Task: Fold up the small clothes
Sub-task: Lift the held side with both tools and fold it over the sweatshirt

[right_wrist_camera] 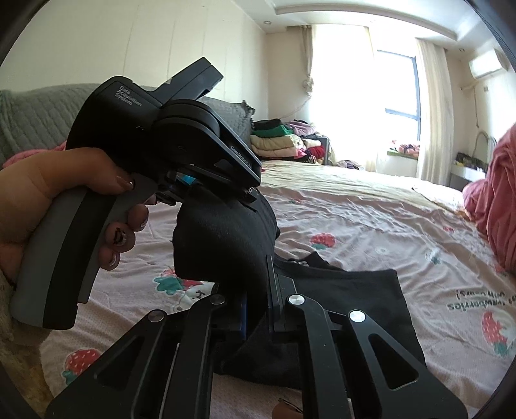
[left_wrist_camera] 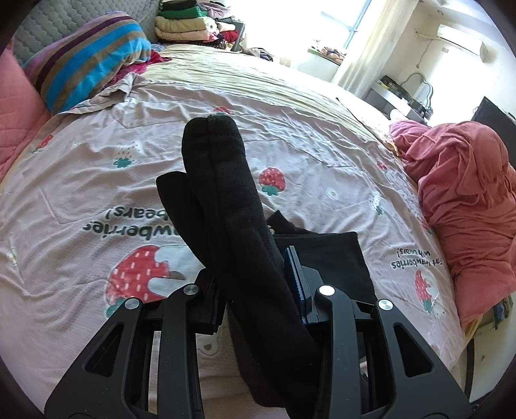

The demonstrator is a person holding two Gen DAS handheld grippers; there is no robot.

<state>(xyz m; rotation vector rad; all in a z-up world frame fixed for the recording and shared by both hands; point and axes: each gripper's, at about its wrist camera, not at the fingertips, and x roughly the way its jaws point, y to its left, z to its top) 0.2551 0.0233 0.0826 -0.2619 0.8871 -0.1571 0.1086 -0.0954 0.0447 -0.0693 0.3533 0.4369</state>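
a pair of black socks (left_wrist_camera: pixel 222 193) held lifted above the bed, toes pointing away, doubled side by side; a folded black garment (left_wrist_camera: pixel 325 254) lies flat beneath them.

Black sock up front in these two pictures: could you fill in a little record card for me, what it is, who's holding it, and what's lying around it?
item: black sock, lifted above the bed
left gripper: shut on black sock
right gripper: shut on black sock's other end
hand: grips the left tool's handle
beneath: flat black garment on strawberry-print sheet
nearby: red bundle; striped pillow; folded pile
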